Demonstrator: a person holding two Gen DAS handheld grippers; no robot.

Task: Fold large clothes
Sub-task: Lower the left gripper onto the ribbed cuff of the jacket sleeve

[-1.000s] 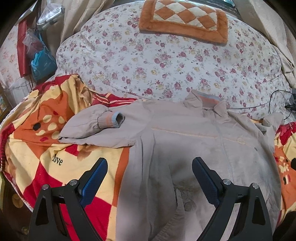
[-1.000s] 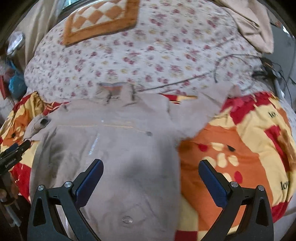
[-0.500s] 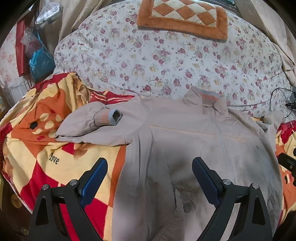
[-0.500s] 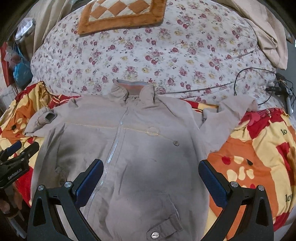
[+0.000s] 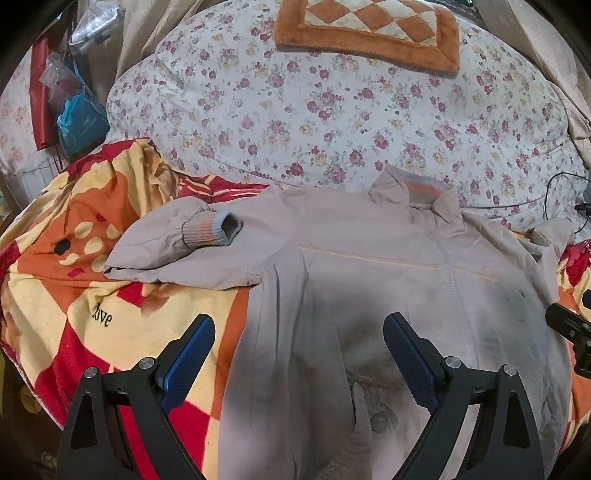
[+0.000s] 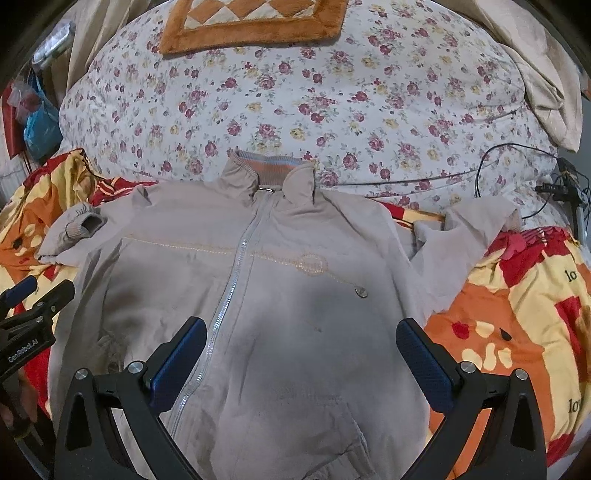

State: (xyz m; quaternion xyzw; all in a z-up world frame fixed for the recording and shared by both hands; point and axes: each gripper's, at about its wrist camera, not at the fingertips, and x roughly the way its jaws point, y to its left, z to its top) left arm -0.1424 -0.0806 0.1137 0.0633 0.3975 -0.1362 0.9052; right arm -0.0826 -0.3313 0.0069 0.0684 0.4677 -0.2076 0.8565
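Observation:
A beige zip jacket [image 6: 280, 295] lies front-up and zipped on a red, orange and yellow blanket [image 6: 517, 332]. Its collar points toward the floral quilt. Its left sleeve [image 5: 173, 240] is folded back on itself, cuff toward the body; the right sleeve [image 6: 476, 229] lies out to the right. In the left wrist view the jacket [image 5: 369, 295] fills the lower middle. My left gripper [image 5: 299, 332] is open and empty above the jacket's left side. My right gripper [image 6: 301, 338] is open and empty above the jacket's chest.
A floral quilt [image 6: 295, 103] rises behind the jacket with an orange checked cushion [image 6: 255, 18] on top. A black cable [image 6: 491, 166] and plug lie at the right. Blue and red bags [image 5: 77, 118] hang at the far left. Beige cloth [image 6: 546, 85] lies at the back right.
The right gripper has swung left and now sits centred over the jacket's chest. The left gripper has drifted slightly left. The jacket has not moved.

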